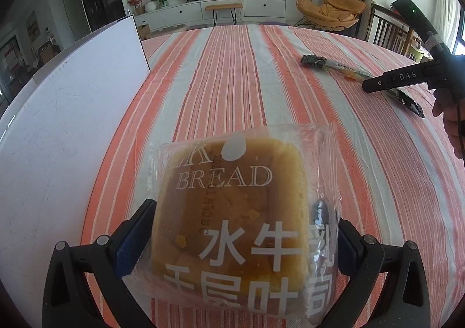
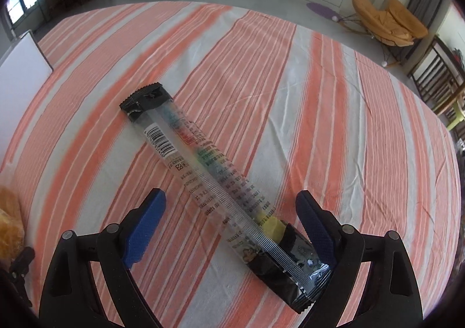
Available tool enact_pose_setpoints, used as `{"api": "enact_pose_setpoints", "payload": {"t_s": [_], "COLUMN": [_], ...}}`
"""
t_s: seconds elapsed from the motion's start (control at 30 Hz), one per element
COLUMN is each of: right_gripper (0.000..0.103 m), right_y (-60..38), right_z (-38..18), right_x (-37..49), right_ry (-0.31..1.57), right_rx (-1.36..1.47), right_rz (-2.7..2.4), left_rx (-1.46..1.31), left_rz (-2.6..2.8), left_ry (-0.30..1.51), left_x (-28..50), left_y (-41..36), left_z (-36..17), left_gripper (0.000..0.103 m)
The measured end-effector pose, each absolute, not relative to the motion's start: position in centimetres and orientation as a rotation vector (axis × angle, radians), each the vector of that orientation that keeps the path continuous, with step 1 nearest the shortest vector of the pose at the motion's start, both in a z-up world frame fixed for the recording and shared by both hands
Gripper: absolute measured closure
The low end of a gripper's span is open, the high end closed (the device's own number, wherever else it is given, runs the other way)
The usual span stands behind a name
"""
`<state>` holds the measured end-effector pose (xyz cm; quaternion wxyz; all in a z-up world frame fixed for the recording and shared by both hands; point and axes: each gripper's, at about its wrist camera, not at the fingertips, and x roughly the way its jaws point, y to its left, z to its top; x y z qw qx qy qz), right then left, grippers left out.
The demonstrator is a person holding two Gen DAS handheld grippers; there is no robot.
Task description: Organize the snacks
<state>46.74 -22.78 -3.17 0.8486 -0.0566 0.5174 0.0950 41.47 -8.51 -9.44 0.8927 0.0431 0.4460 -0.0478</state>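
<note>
- My left gripper (image 1: 235, 240) holds a bread packet (image 1: 232, 211): the blue pads (image 1: 132, 238) press on both sides of its clear wrapper, which bears white lettering over a golden-brown square loaf.
- The bread packet sits low over the worktop (image 1: 290, 80), which is covered in a cloth of orange and white stripes; I cannot tell whether the packet's far end rests on the cloth.
- To the left of the packet a white box (image 1: 72, 95) stands on the worktop, its corner upright.
- My right gripper (image 2: 231, 226) stands with its jaws partly apart over a long snack stick (image 2: 221, 188), a narrow clear sleeve with black ends and a barcode.
- The stick lies flat and slantwise on the striped cloth. Its near black end is beside the right-hand pad (image 2: 312, 220), perhaps touching it; the left-hand pad is clear of it, so nothing is clamped.
- In the left wrist view the same stick lies well to the right of the bread, with the right gripper's black body above it and part of my hand (image 1: 452, 121) at the edge.
- Beyond the worktop are a television, plants and an orange chair.
</note>
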Motion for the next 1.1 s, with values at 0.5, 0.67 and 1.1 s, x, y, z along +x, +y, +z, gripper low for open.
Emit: {"api": "enact_pose_setpoints", "payload": {"t_s": [0.5, 0.67, 1.1], "right_gripper": [0.09, 0.064, 0.029], "right_y": [-32.6, -35.2, -25.9], "right_z": [-4.0, -3.6, -2.9], "right_x": [32.3, 26.3, 26.8], "right_ry": [1.167, 1.059, 1.009], "right_rx": [0.759, 0.646, 0.006], "right_rz": [0.434, 0.259, 0.091], "left_rx": [0.091, 0.091, 0.091], "left_rz": [-0.098, -0.098, -0.098], "left_ry": [0.925, 0.925, 0.925], "left_x": [41.4, 41.5, 41.4], "left_y": [-8.7, -8.7, -8.7], "left_z": [-9.4, -9.4, -9.4], "left_gripper": [0.0, 0.0, 0.0]}}
